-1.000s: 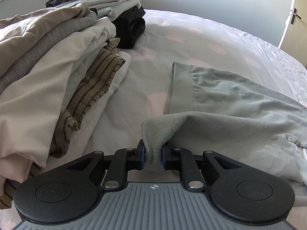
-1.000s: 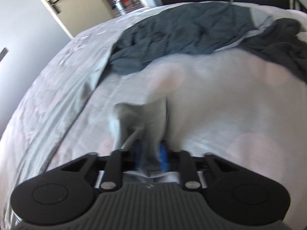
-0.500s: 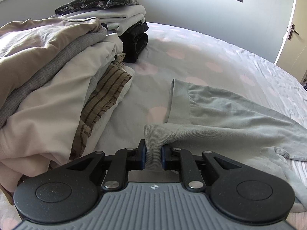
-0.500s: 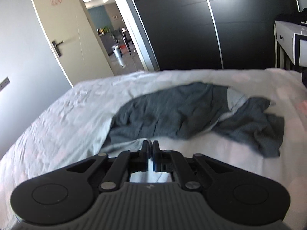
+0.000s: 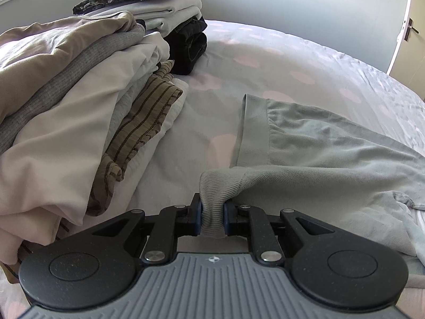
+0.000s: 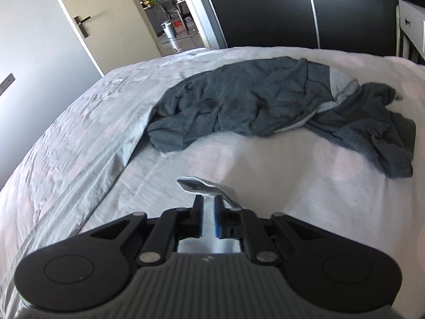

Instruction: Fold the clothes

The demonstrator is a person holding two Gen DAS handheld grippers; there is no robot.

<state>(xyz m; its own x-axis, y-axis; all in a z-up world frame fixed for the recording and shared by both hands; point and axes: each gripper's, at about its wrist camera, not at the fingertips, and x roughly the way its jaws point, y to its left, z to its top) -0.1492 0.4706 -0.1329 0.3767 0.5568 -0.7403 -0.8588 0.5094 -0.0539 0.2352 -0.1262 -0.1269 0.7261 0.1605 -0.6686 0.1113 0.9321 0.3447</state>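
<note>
**Cuff pinched, other end loose-ish**

Your left claw [image 5: 212, 216] is clamped on the ribbed cuff of the pale green top [image 5: 332, 164] spread on the bed [image 5: 265, 61], beside the folded pile [image 5: 79, 111]. Your right claw [image 6: 208, 216] sits slightly apart around pale cloth; can't tell if it grips.

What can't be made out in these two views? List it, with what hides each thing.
- Left wrist view: the left gripper clamps the ribbed cuff of the pale green sweatshirt; the garment runs off the right edge.
- Right wrist view: whether the right gripper grips the pale cloth is unclear; the gripper's body hides the cloth below the tips.
- Right wrist view: the dark grey garment is crumpled, its type unreadable.
</note>
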